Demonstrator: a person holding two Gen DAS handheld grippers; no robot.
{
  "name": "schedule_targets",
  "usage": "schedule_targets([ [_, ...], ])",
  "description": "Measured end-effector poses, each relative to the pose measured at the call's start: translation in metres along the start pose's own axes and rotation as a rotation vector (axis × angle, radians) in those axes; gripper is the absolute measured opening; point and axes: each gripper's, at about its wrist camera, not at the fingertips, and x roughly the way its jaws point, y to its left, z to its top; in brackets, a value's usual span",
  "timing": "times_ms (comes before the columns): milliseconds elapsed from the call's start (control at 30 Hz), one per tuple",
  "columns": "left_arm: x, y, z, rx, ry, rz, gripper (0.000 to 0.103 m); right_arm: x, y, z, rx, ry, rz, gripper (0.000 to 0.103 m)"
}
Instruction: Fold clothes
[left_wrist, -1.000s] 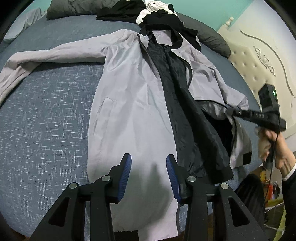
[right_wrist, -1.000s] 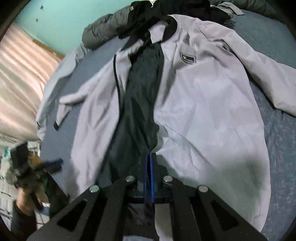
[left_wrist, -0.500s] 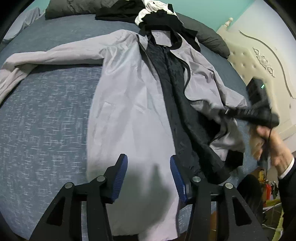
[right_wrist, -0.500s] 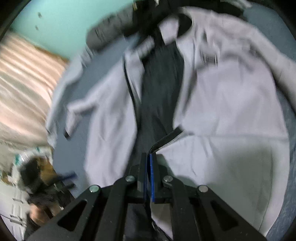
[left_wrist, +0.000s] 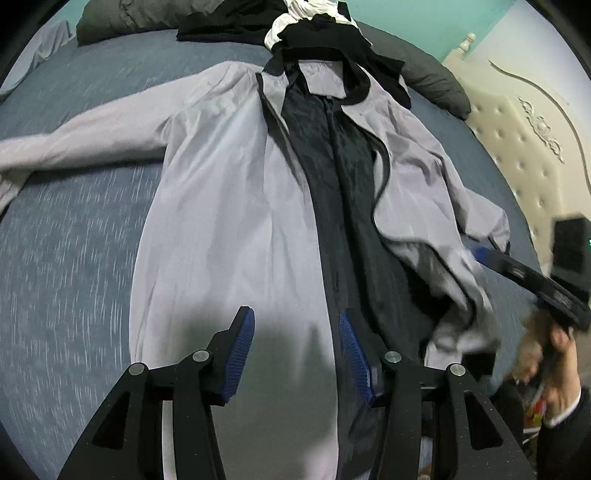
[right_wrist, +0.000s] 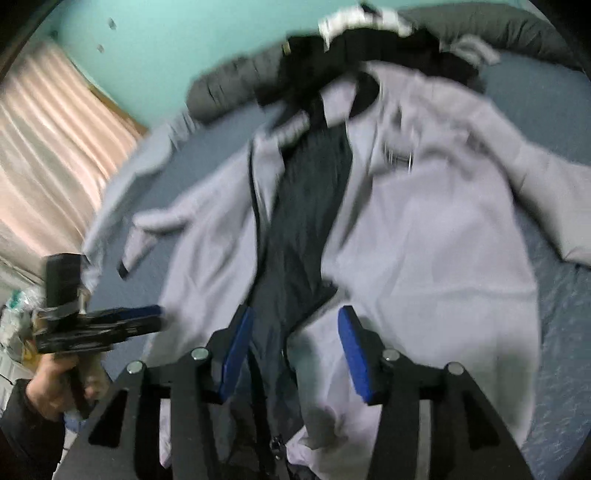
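A light grey jacket (left_wrist: 229, 221) with dark lining (left_wrist: 332, 192) lies open and face up on the blue bed, collar at the far end. My left gripper (left_wrist: 297, 350) is open and empty above the hem of its left front panel. My right gripper (right_wrist: 293, 354) is open above the hem by the lining (right_wrist: 306, 221); it shows in the left wrist view (left_wrist: 476, 254) at the rumpled right front panel. The jacket (right_wrist: 424, 258) also fills the right wrist view, which is blurred. The left gripper (right_wrist: 155, 314) shows there at the left.
The blue bedspread (left_wrist: 74, 240) surrounds the jacket. A pile of black and white clothes (left_wrist: 314, 29) and grey pillows (left_wrist: 432, 81) lie past the collar. A cream tufted headboard (left_wrist: 517, 140) stands at the right. A pink curtain (right_wrist: 48, 147) hangs beside the bed.
My right gripper was shut on the right front panel's edge and pulling it; it is now open and the panel has dropped in a rumpled heap. The left gripper stays open.
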Motion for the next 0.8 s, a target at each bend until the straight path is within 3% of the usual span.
schedule_targets([
  [100,0.010,-0.003,0.026,-0.009,-0.023,0.012,0.052,-0.021,-0.010,-0.001,0.030,-0.115,0.011,0.051],
  [233,0.027,-0.002,0.062,-0.037,-0.039,0.007,0.052,-0.034,-0.044,-0.010,0.106,-0.223,-0.056,0.051],
  [433,0.059,-0.011,0.113,0.003,-0.022,0.075,0.052,-0.030,-0.082,-0.027,0.201,-0.270,-0.070,0.051],
  [533,0.076,-0.010,0.136,-0.008,-0.022,0.072,0.052,-0.032,-0.096,-0.026,0.202,-0.268,-0.105,0.051],
  [600,0.088,-0.009,0.149,-0.029,-0.011,0.062,0.049,-0.035,-0.103,-0.024,0.192,-0.279,-0.134,0.051],
  [800,0.116,-0.010,0.179,-0.046,0.002,0.076,0.020,-0.045,-0.129,-0.030,0.206,-0.298,-0.203,0.054],
])
